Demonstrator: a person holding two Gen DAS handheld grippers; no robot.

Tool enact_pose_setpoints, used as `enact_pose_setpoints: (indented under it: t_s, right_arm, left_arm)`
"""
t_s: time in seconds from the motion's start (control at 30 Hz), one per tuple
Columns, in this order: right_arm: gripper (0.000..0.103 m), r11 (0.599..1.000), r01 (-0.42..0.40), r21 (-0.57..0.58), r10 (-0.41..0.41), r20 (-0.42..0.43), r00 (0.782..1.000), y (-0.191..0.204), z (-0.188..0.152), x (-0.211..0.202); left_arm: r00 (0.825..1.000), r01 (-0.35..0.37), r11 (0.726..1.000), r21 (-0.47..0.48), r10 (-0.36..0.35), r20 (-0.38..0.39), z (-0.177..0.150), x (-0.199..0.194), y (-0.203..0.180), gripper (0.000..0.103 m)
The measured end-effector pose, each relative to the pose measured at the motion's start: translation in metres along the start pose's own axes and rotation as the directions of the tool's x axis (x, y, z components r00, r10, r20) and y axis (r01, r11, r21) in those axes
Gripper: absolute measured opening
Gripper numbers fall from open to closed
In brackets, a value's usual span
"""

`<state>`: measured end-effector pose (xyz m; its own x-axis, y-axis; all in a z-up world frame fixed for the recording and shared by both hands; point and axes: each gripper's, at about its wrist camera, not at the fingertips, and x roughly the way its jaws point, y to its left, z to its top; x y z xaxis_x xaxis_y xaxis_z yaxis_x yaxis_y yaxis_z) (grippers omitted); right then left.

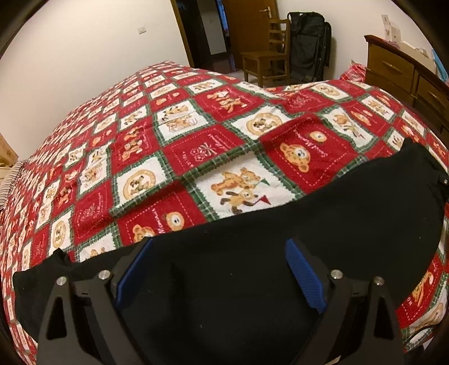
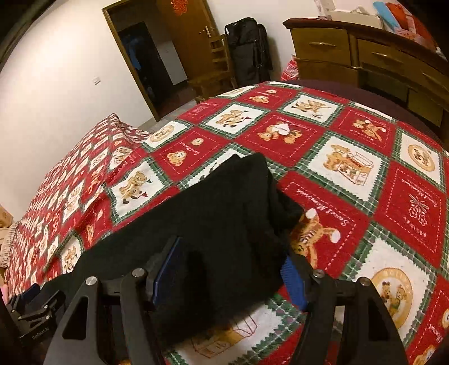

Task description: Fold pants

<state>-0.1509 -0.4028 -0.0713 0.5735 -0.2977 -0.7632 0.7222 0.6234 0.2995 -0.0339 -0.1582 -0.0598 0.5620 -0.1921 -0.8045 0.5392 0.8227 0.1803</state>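
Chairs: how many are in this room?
1. A wooden chair stands beyond the bed, by the door and a black bag. Others may be hidden.

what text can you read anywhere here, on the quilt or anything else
"Sweet Memories", upside down, on a red square of the red, white and green teddy-bear patchwork quilt.
"HOLIDAY", upside down, on the red flower square of that quilt.
"HAPPY", upside down, on the white heart between two bears.
White lettering on the black clamp at bottom left: too small to read.
Red ornament on the wooden door: unreadable.
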Motion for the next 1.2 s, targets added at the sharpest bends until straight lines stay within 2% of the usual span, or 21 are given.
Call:
enact_pose_setpoints:
  t_s: [0.1, 0.17, 0.2, 0.23, 0.27, 0.43, 0.5, 0.6, 0.67, 0.73, 0.8, 0.87, 0.97, 1.03, 1.1, 1.2]
  right_arm:
    - [0.069, 0.995, -0.034, 0.099, 0.032, 0.016, 0.999, -0.014, 0.003, 0.000]
    - [0.067, 0.995, -0.034, 0.097, 0.032, 0.013, 0.999, -0.012, 0.005, 0.002]
    - [0.053, 0.996, -0.044, 0.083, 0.043, 0.007, 0.999, -0.009, 0.006, 0.004]
    - [0.018, 0.995, -0.061, 0.079, 0.062, -0.004, 0.998, -0.008, 0.006, 0.006]
    - [0.018, 0.992, -0.089, 0.088, 0.092, -0.030, 0.995, -0.009, 0.006, 0.012]
    - [0.017, 0.986, -0.139, 0.096, 0.143, -0.033, 0.989, -0.016, 0.010, 0.009]
    - [0.017, 0.985, -0.149, 0.082, 0.148, 0.010, 0.989, -0.013, 0.014, -0.006]
    - [0.017, 0.983, -0.160, -0.095, 0.171, 0.128, 0.977, 0.025, 0.020, -0.055]
    - [0.017, 0.958, -0.187, -0.215, 0.224, 0.161, 0.961, 0.058, 0.017, -0.082]
    - [0.017, 0.911, -0.222, -0.347, 0.293, 0.165, 0.942, 0.101, 0.005, -0.104]
    - [0.017, 0.863, -0.264, -0.431, 0.351, 0.136, 0.926, 0.136, -0.010, -0.111]
    - [0.017, 0.790, -0.327, -0.518, 0.413, 0.058, 0.909, 0.180, -0.036, -0.106]
    - [0.017, 0.680, -0.363, -0.636, 0.436, -0.047, 0.899, 0.237, -0.084, -0.086]
    - [0.017, 0.586, -0.364, -0.724, 0.418, -0.114, 0.901, 0.270, -0.126, -0.068]
    - [0.017, 0.516, -0.345, -0.784, 0.384, -0.148, 0.911, 0.289, -0.159, -0.054]
    - [0.021, 0.448, -0.286, -0.847, 0.312, -0.152, 0.938, 0.299, -0.194, -0.036]
  left_arm:
    - [1.000, 0.000, 1.000, -0.002, 0.000, -0.004, -0.001, 0.001, 0.003, 0.096]
    - [1.000, 0.004, 1.000, -0.017, -0.004, -0.014, 0.000, 0.004, 0.006, 0.096]
    - [1.000, 0.007, 1.000, -0.022, -0.008, -0.019, -0.001, 0.005, 0.007, 0.096]
    - [1.000, 0.011, 1.000, -0.027, -0.011, -0.024, -0.001, 0.006, 0.008, 0.096]
    - [1.000, 0.015, 0.999, -0.030, -0.015, -0.027, -0.001, 0.007, 0.008, 0.096]
    - [1.000, 0.030, 0.999, -0.040, -0.030, -0.009, -0.004, -0.001, 0.017, 0.096]
    - [0.999, 0.039, 0.997, -0.065, -0.038, 0.011, -0.005, -0.008, 0.028, 0.096]
    - [0.999, 0.040, 0.994, -0.101, -0.037, 0.029, -0.008, -0.018, 0.053, 0.096]
    - [0.999, 0.017, 0.992, -0.125, -0.012, 0.045, -0.014, -0.025, 0.073, 0.096]
    - [0.998, -0.006, 0.988, -0.157, 0.014, 0.053, -0.020, -0.030, 0.092, 0.096]
    - [0.998, -0.023, 0.979, -0.201, 0.035, 0.057, -0.029, -0.034, 0.114, 0.096]
    - [0.997, -0.039, 0.969, -0.243, 0.055, 0.059, -0.036, -0.036, 0.133, 0.096]
    - [0.995, -0.068, 0.953, -0.296, 0.088, 0.054, -0.048, -0.039, 0.159, 0.096]
    - [0.993, -0.082, 0.941, -0.327, 0.103, 0.048, -0.054, -0.038, 0.173, 0.096]
    - [0.992, -0.097, 0.927, -0.362, 0.120, 0.041, -0.063, -0.040, 0.187, 0.096]
    - [0.990, -0.114, 0.913, -0.391, 0.136, 0.029, -0.073, -0.039, 0.202, 0.096]
